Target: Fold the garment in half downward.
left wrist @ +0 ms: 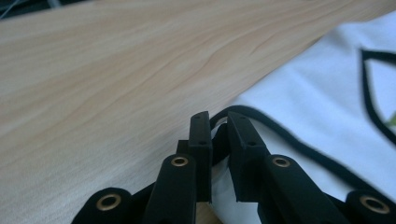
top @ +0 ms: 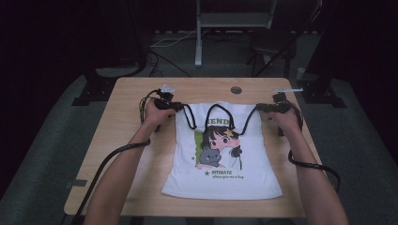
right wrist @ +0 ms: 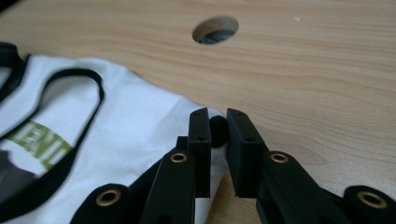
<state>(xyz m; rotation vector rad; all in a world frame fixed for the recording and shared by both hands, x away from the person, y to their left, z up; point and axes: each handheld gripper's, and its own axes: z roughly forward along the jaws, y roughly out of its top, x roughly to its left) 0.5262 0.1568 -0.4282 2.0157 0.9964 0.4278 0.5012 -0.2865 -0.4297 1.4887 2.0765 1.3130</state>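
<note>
A white sleeveless shirt (top: 220,159) with black trim and a cartoon girl print lies flat on the wooden table (top: 131,117), neck toward the far edge. My left gripper (top: 179,107) is at the shirt's left shoulder strap. In the left gripper view its jaws (left wrist: 218,122) are pinched on the black-trimmed edge of the shirt (left wrist: 317,102). My right gripper (top: 259,108) is at the right shoulder strap. In the right gripper view it (right wrist: 218,122) is shut on the black-edged corner of the shirt (right wrist: 126,121).
A round cable hole (top: 236,90) sits in the table near the far edge, just beyond the shirt; it also appears as the hole (right wrist: 215,29) in the right gripper view. A metal stand (top: 199,42) and a chair (top: 272,47) are on the floor behind the table.
</note>
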